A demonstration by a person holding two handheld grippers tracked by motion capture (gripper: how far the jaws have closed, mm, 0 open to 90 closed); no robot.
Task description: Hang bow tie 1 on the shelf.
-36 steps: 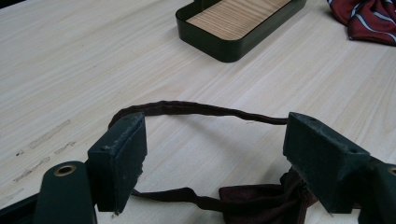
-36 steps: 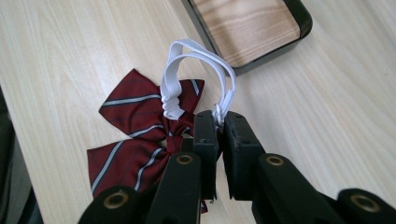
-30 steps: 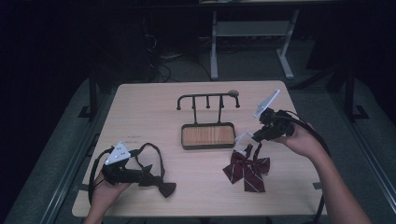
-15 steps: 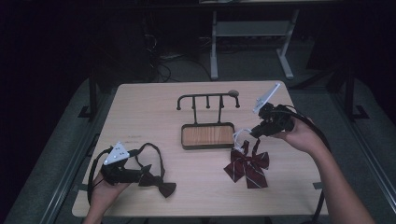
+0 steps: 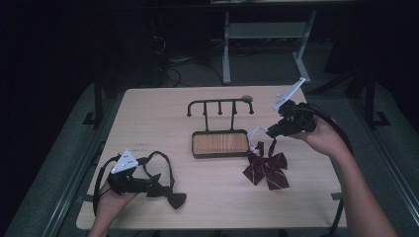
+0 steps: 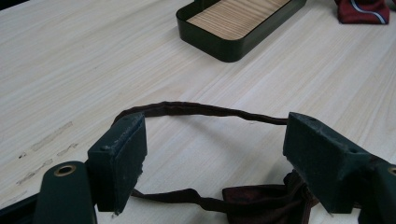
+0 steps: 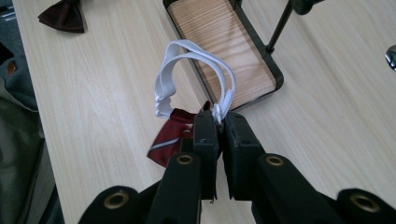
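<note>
A maroon striped bow tie (image 5: 265, 168) hangs by its white elastic strap (image 7: 194, 60) just right of the tray. My right gripper (image 7: 219, 122) is shut on that strap where it joins the bow (image 7: 170, 136); in the high view that gripper (image 5: 271, 132) is raised beside the tray's right end. A dark brown bow tie (image 5: 169, 195) lies at the front left with its strap (image 6: 201, 109) looped on the table. My left gripper (image 6: 215, 140) stands open over it, the strap running behind both jaws and the bow's knot (image 6: 261, 203) below them; it is near the front left corner (image 5: 129, 181).
A dark tray with a wooden floor (image 5: 220, 143) sits mid-table, and a black hook rack (image 5: 220, 103) rises from its far side. A small round metal thing (image 5: 246, 98) lies behind the rack. The table's front edge (image 5: 212, 226) is close to the left hand.
My right gripper has risen and moved a little away from the person, drawing the maroon bow tie up and toward the tray. The left gripper has barely moved.
</note>
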